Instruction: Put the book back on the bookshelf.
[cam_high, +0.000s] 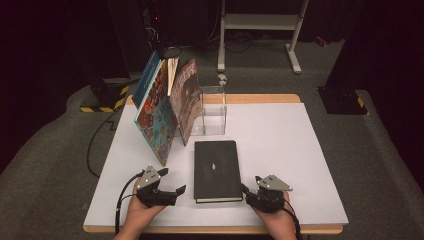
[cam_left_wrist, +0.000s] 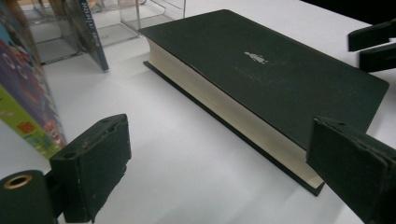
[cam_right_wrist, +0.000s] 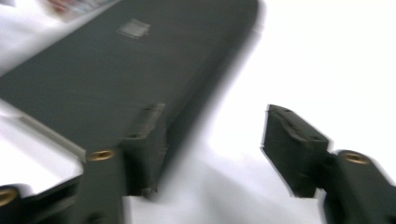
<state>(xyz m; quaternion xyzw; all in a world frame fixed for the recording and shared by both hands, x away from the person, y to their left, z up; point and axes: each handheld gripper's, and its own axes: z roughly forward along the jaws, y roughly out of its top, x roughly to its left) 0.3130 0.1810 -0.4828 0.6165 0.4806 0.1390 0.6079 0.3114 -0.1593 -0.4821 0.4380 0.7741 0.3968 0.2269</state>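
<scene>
Black hardcover book (cam_high: 217, 170) flat on table (cam_high: 280, 145), not yet shelved; left gripper (cam_high: 176, 192) and right gripper (cam_high: 246, 190) spread, flanking it, nothing gripped.

I see a white table (cam_high: 280, 150) – on its far left side some colourful books (cam_high: 159, 107) lean together, and just beside them stands a clear plastic box (cam_high: 214, 112). Behind, a metal stand (cam_high: 260, 22) on the grey floor.

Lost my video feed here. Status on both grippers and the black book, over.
Left gripper open, left of black book. Right gripper open at book's right edge, gripping nothing. Book flat, shut on table. Picture books lean behind; nothing blocking.
</scene>
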